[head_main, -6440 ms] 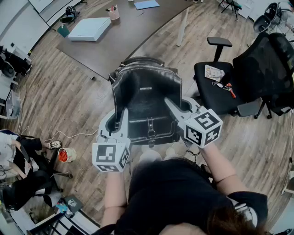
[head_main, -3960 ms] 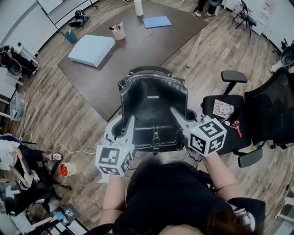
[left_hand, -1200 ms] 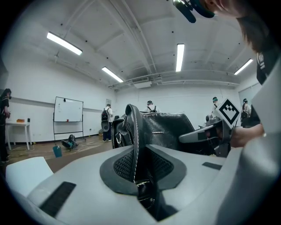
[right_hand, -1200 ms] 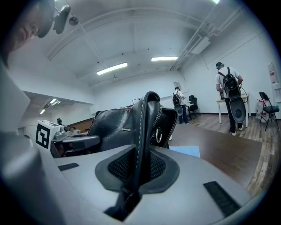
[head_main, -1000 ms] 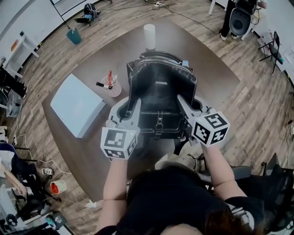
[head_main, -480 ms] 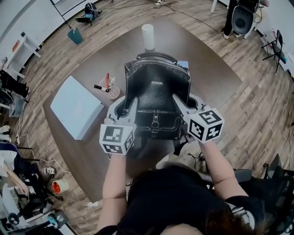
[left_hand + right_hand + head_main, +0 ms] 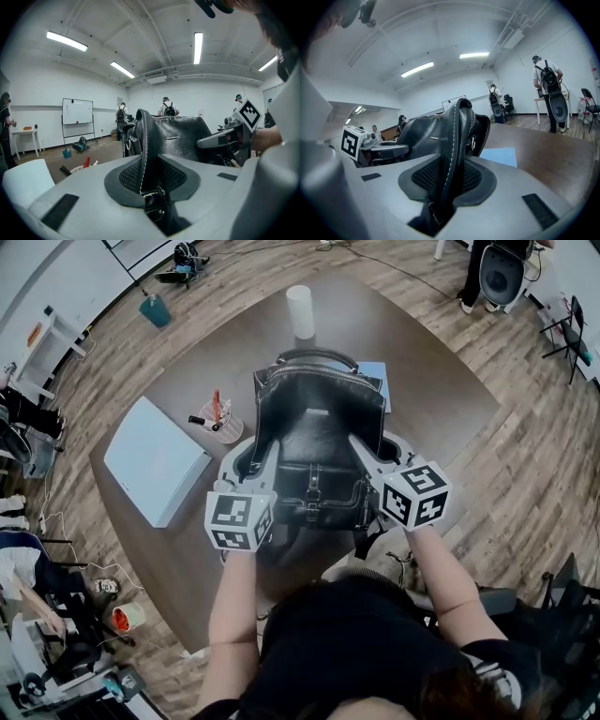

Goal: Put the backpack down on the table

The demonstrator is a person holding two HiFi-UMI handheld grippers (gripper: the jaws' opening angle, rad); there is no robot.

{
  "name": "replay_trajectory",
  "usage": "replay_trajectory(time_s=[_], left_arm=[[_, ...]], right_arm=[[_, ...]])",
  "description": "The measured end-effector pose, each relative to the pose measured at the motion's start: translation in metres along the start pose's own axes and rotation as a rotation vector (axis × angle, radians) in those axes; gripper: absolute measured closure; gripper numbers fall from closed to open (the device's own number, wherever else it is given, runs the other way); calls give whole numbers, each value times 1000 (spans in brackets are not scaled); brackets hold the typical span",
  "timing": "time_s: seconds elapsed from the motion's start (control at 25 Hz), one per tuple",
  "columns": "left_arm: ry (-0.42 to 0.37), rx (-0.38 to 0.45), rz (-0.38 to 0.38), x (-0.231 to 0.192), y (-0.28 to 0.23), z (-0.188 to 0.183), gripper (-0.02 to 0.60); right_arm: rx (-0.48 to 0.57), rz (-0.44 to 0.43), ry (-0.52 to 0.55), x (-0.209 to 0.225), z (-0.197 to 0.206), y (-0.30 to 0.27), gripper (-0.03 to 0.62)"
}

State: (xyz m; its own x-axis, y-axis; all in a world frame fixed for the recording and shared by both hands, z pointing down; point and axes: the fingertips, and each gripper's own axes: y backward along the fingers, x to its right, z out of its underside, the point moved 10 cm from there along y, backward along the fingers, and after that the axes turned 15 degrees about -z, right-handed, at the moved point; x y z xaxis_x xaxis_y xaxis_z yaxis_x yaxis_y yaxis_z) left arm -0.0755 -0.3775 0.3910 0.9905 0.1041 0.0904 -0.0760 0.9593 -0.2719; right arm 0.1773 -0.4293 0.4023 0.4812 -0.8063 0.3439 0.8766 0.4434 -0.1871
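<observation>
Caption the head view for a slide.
Left gripper and right gripper, jaws opening around the backpack, at the brown table.

The black leather backpack (image 7: 314, 432) (white stitching, arched top handle, buckle strap down its front) is upright over the brown table's (image 7: 441, 390) near edge.

open-plan office or lab workroom. a large brown surface (image 7: 441, 381) stands on a wood-plank floor (image 7: 525, 456); desk items lie on it: a pen cup (image 7: 223, 423) and a flat white box (image 7: 155, 460) toward its left edge, a blue sheet (image 7: 377, 376) near the middle, a white cylinder (image 7: 301, 311) at the far corner. white walls carry a whiteboard (image 7: 77, 111); strip lights (image 7: 198, 48) line the ceiling. several people (image 7: 165, 107) stand about, and a folding chair (image 7: 587, 101) stands by the wall.
</observation>
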Motion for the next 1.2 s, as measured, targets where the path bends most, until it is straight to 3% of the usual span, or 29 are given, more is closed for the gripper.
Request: replay_trajectory(time_s=[0.48,0.68,0.88,1.04,1.2], left_arm=[[18,-15,28,-3,-6,6,479],[35,0,57,-7,-6,5,468],[-8,13,32,-8,0,2,426],[6,10,35,-11,2,2,420],[-4,19,19,-11,6,2,416]], right_arm=[[-6,1,-5,5,5,-1,473],[-26,39,18,3,3,-3,454],[-47,81,26,-2,1,-3,434],[-55,111,27,-5,1,-2,430],[-89,152,53,-8,3,-1,351]])
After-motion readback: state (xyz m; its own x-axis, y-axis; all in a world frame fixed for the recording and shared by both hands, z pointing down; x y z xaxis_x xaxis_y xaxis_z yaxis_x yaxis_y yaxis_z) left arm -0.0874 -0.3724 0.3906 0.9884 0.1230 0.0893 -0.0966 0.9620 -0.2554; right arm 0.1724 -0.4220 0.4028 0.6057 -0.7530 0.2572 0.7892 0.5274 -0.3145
